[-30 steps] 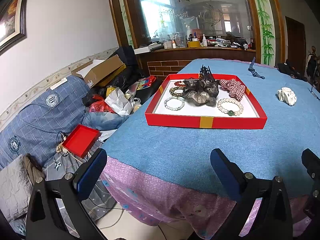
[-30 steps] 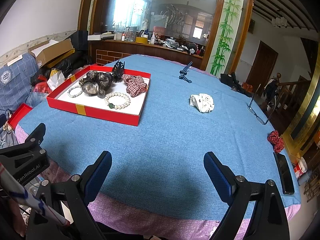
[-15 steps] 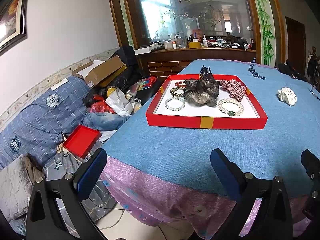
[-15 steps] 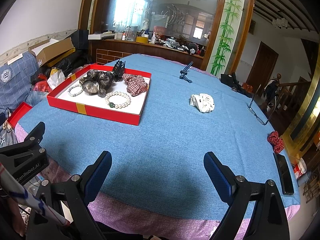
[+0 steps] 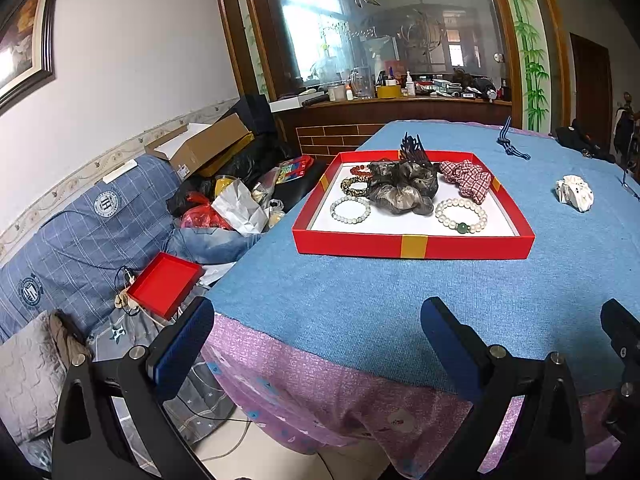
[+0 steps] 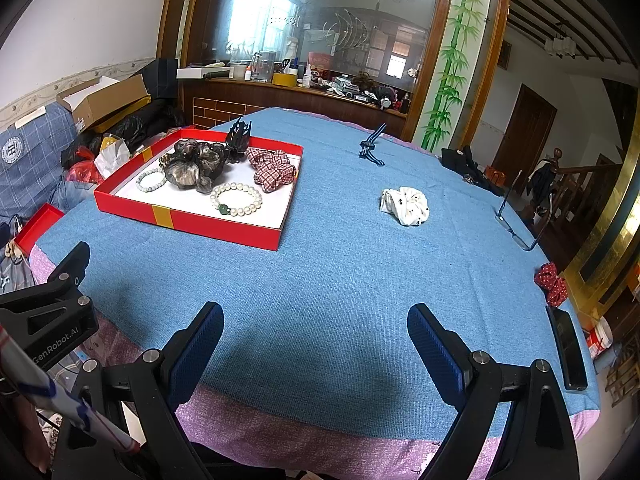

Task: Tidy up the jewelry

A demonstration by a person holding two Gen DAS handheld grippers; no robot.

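Note:
A red tray [image 5: 352,242] [image 6: 192,226] on the blue tablecloth holds bead bracelets, a dark scrunchie [image 5: 402,194], a black claw clip [image 6: 239,139] and a red plaid scrunchie [image 6: 272,168]. A white dotted scrunchie [image 6: 405,205] [image 5: 575,197], a striped blue band [image 6: 371,150] and a red scrunchie [image 6: 552,284] lie loose on the cloth. My left gripper [image 5: 316,344] is open and empty at the table's near edge. My right gripper [image 6: 316,344] is open and empty over the near cloth.
Glasses [image 6: 516,220] and a black phone [image 6: 568,352] lie near the right edge. A cluttered sofa with a red lid [image 5: 164,284] stands left of the table. A counter with bottles [image 6: 288,80] stands behind.

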